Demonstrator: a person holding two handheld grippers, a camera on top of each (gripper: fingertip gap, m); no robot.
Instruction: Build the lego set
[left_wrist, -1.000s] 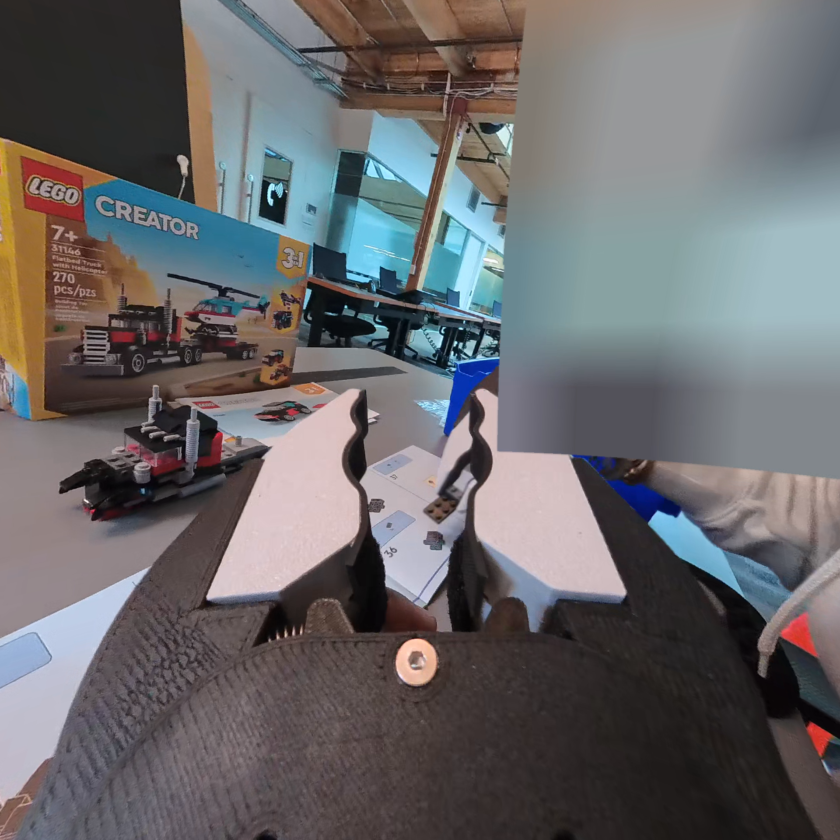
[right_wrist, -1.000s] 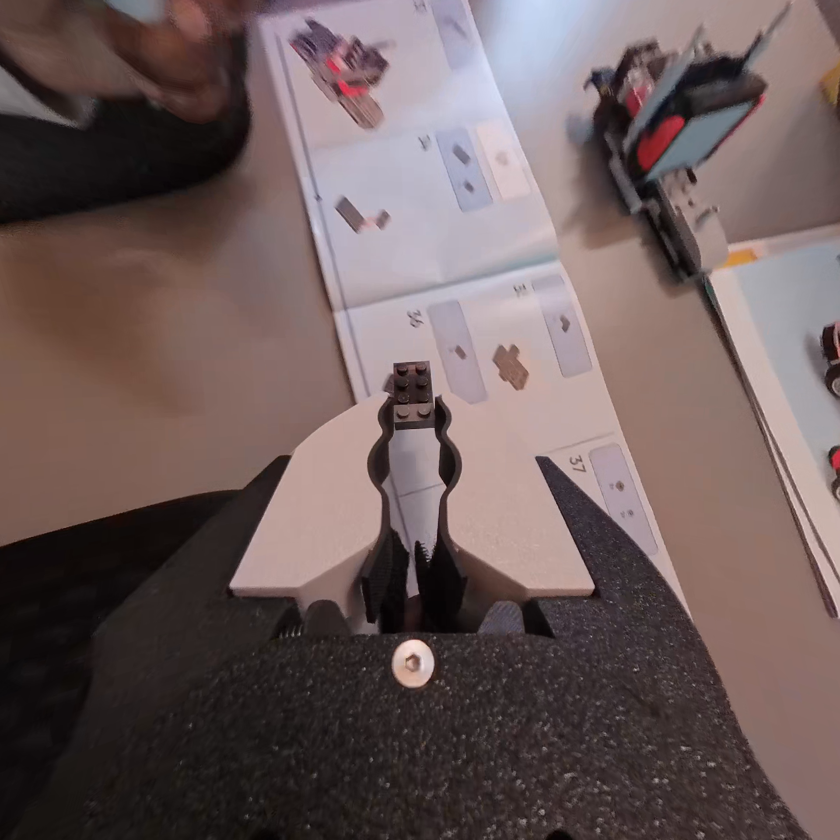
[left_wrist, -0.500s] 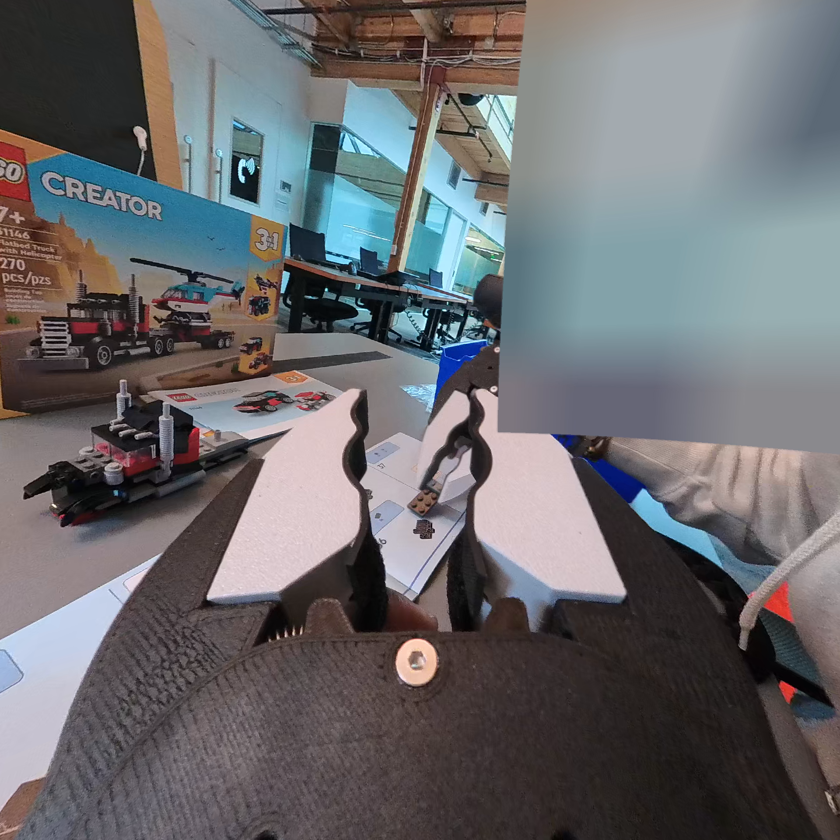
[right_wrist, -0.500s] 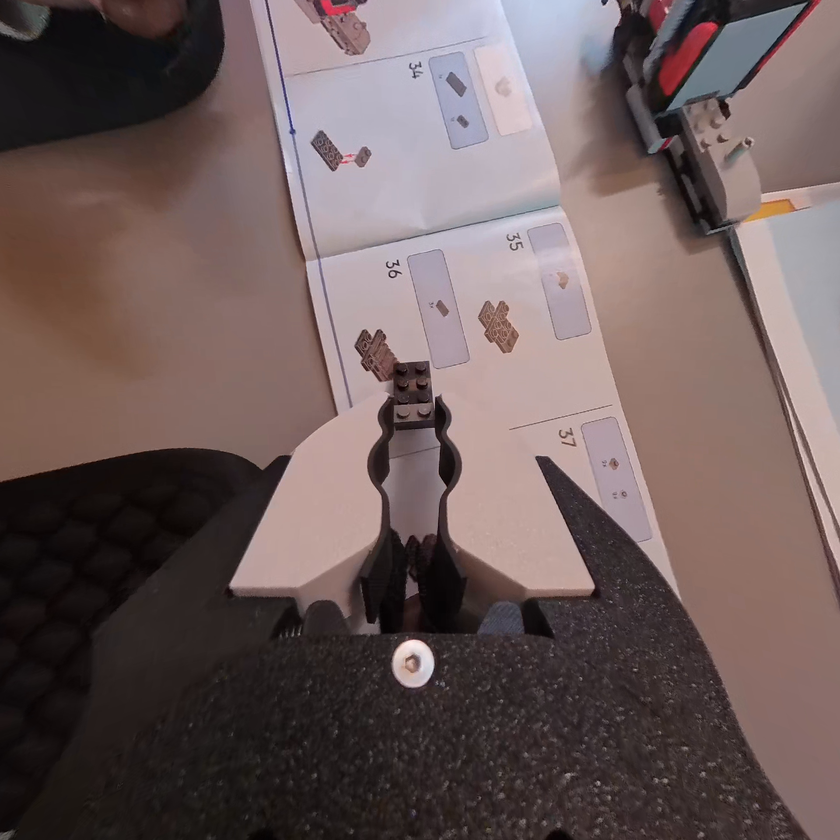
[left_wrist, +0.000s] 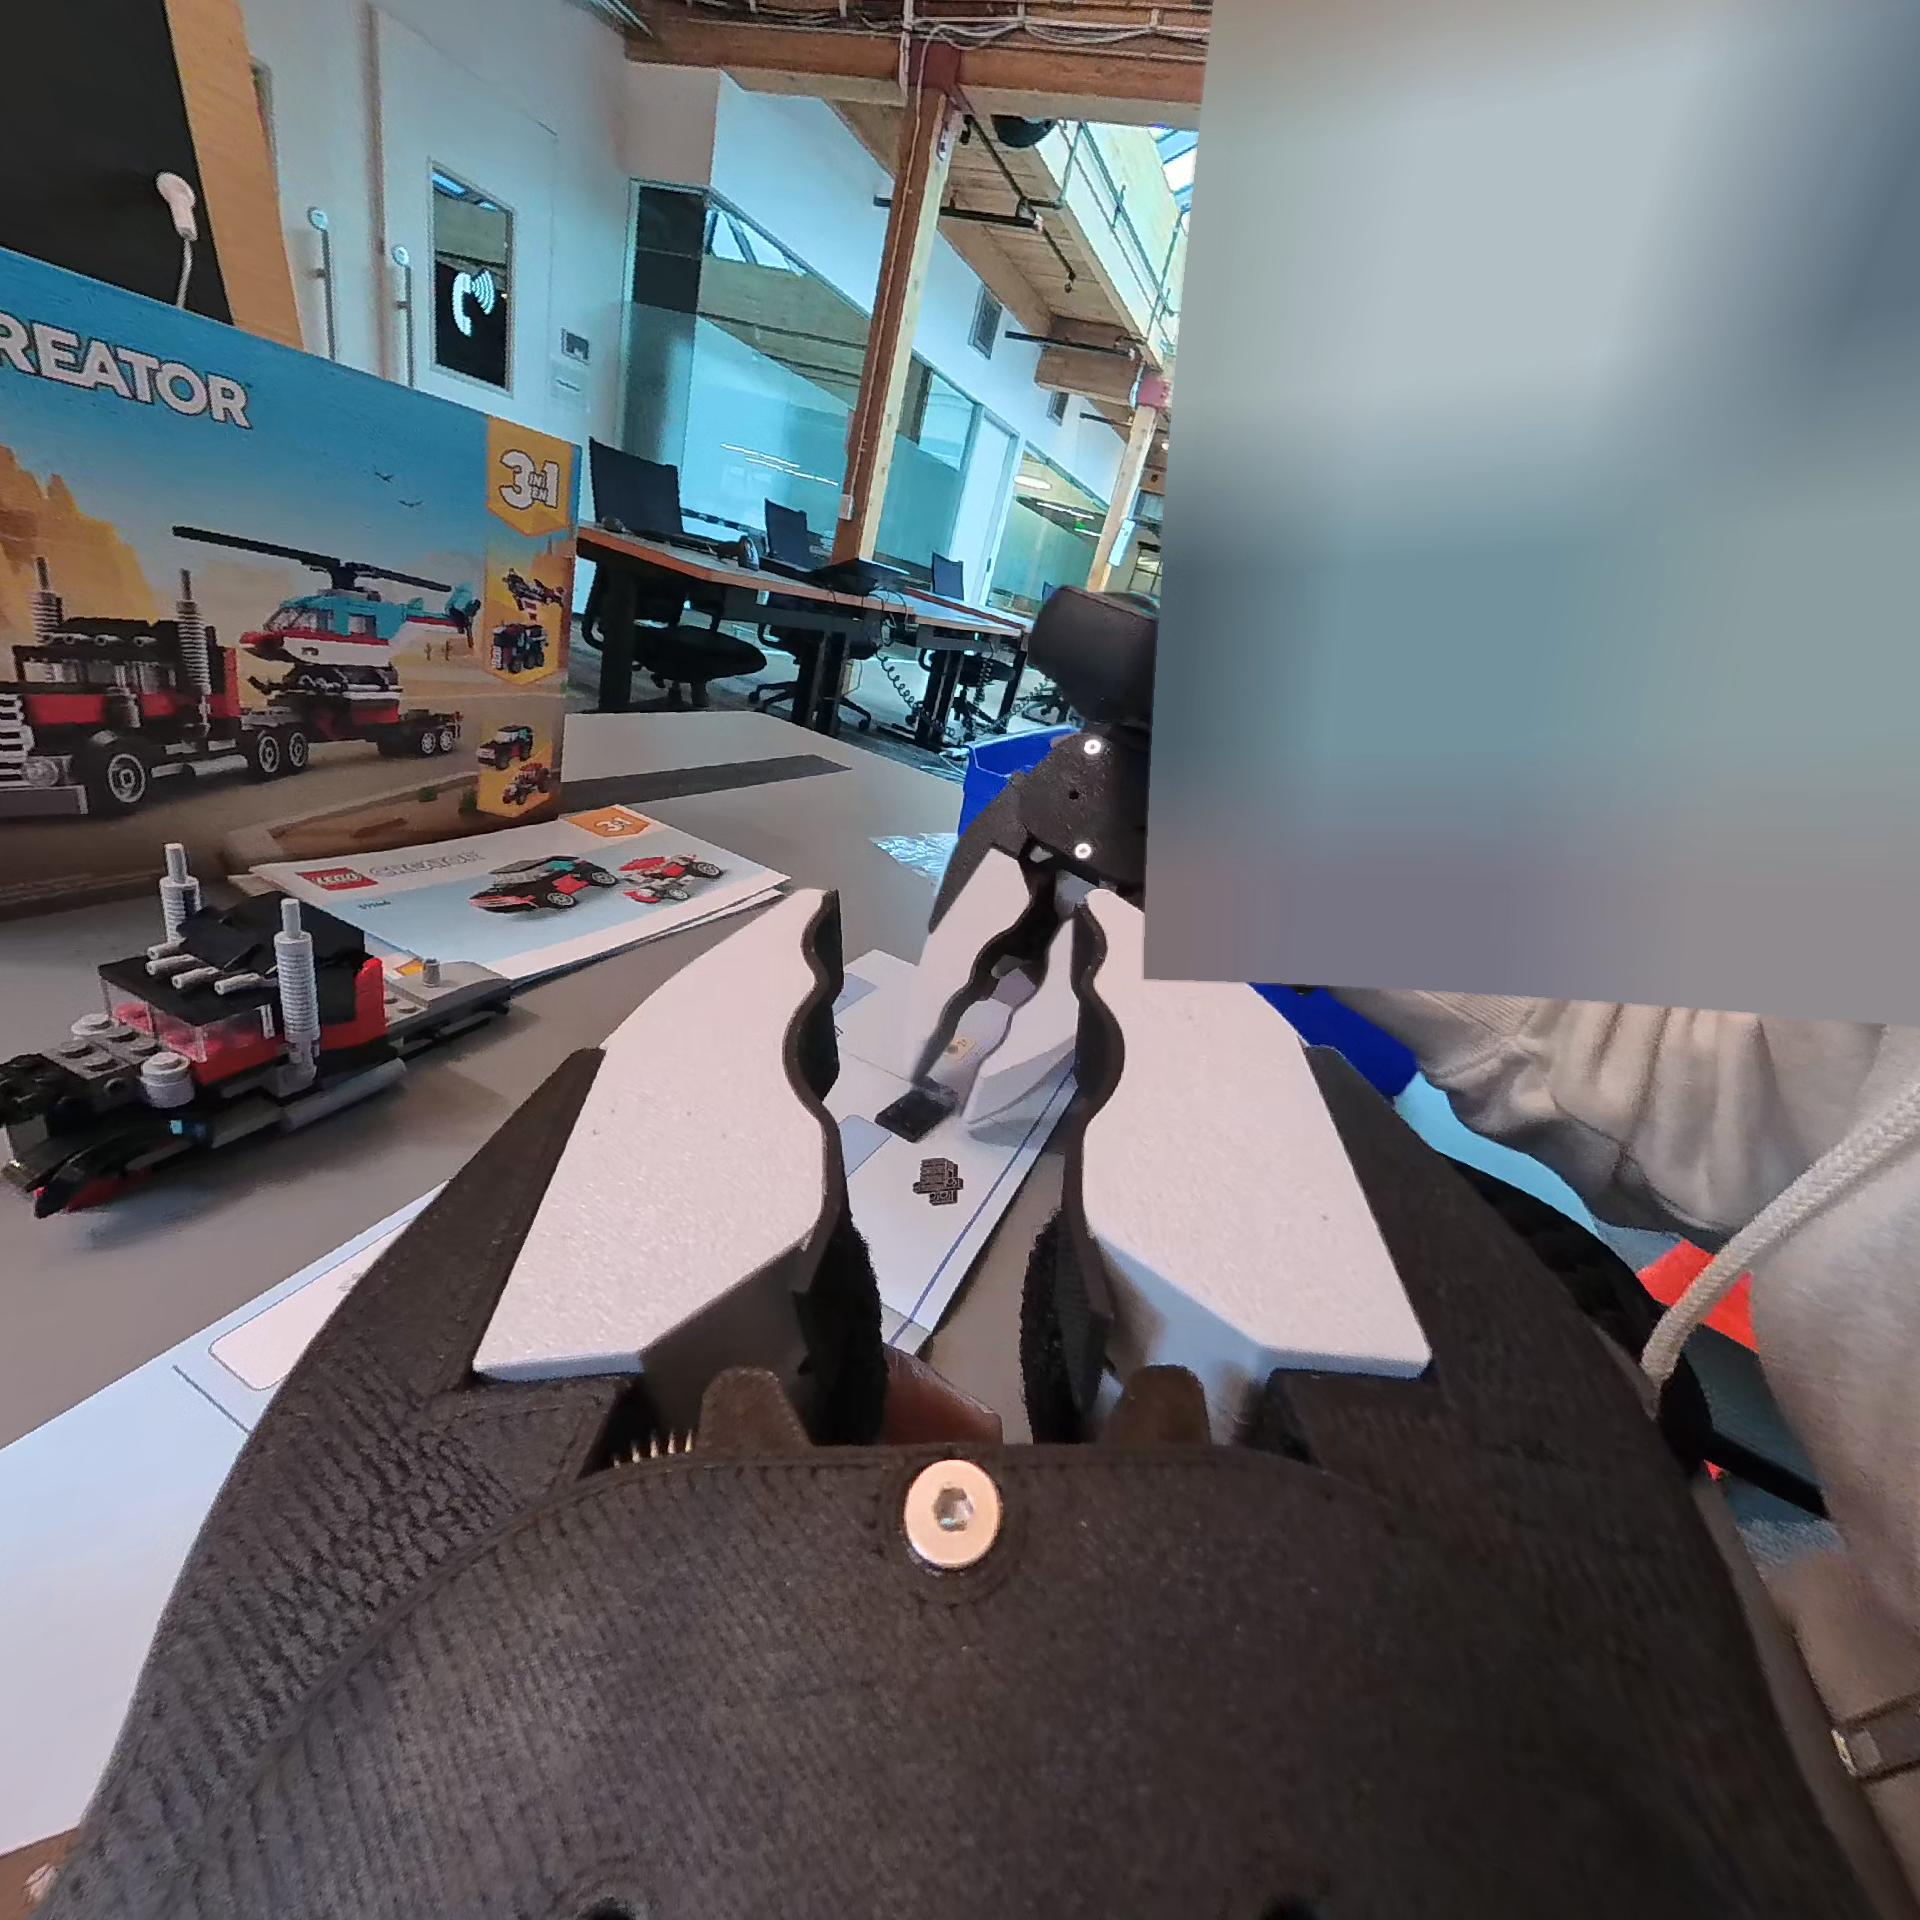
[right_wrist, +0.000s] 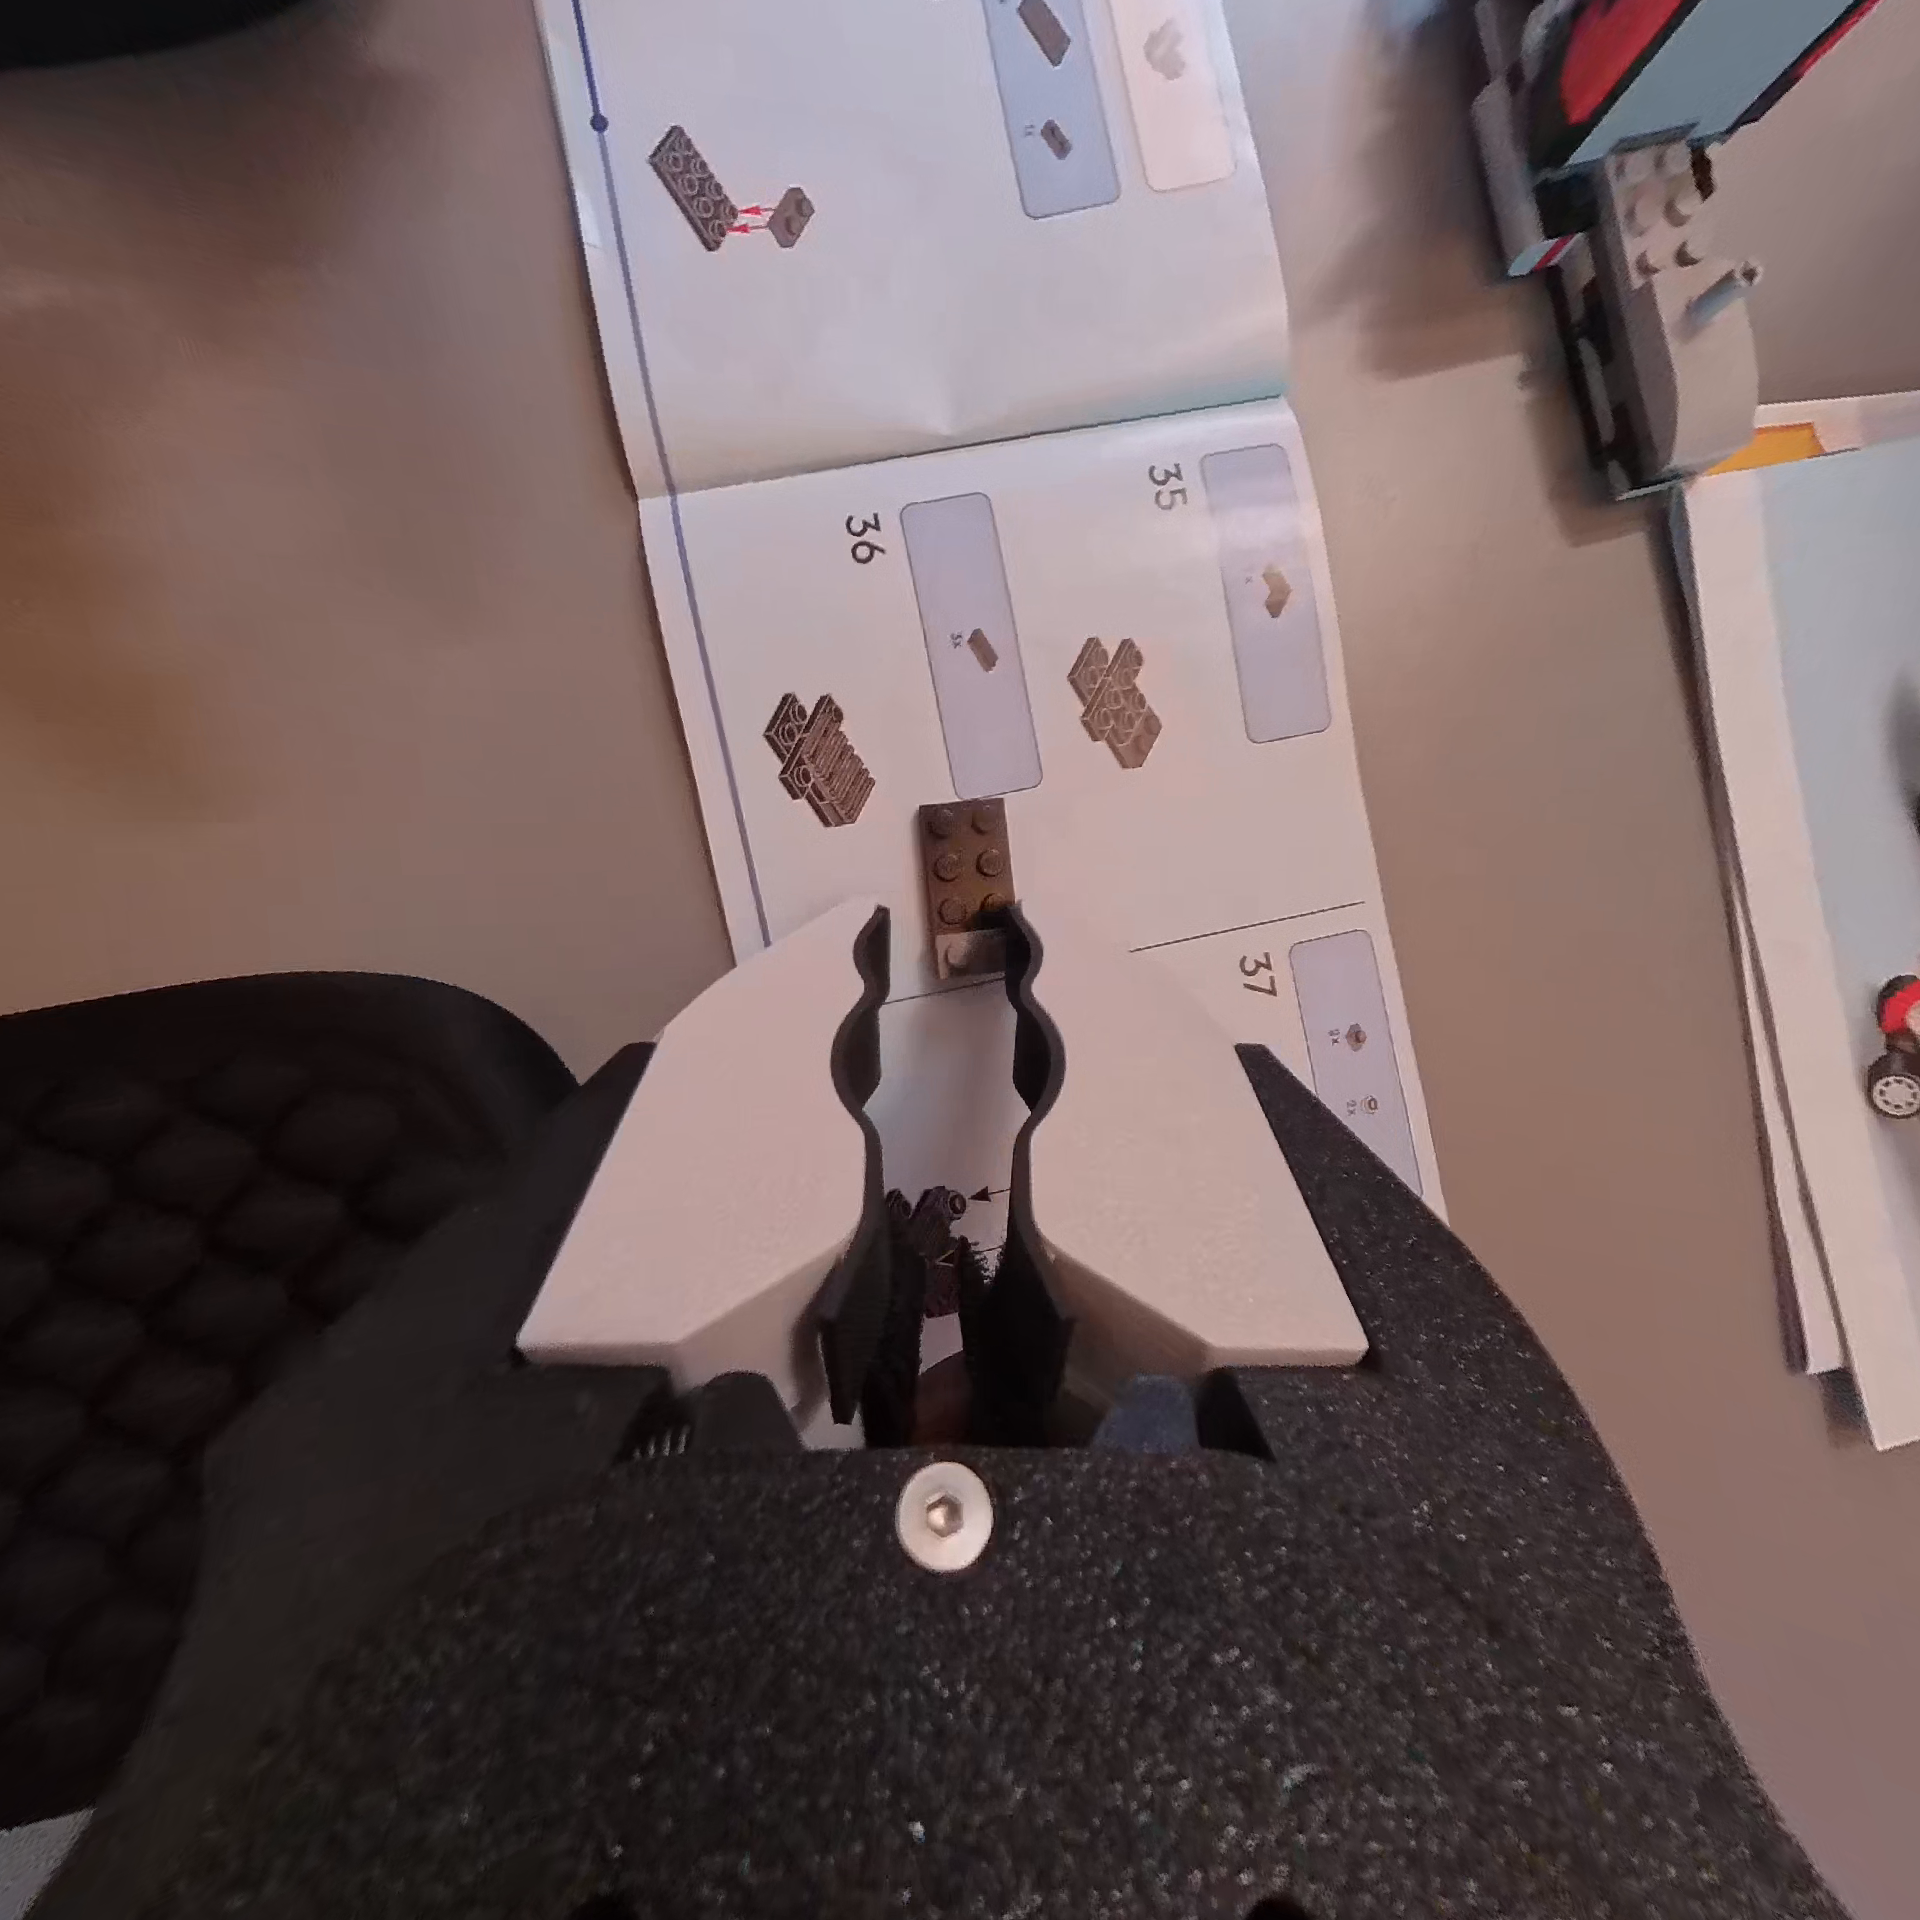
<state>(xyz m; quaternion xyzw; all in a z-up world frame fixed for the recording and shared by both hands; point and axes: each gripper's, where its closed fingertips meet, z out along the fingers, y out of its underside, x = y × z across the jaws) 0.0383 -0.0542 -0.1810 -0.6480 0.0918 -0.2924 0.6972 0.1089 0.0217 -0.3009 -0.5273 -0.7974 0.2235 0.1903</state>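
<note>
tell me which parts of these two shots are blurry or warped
Left wrist view: the half-built truck and set box are sharp, straight lines bow from the wide-angle lens, and a blur patch covers the upper right. Right wrist view: the dark plate and open booklet are fairly sharp; the right edge is motion-smeared.
</note>
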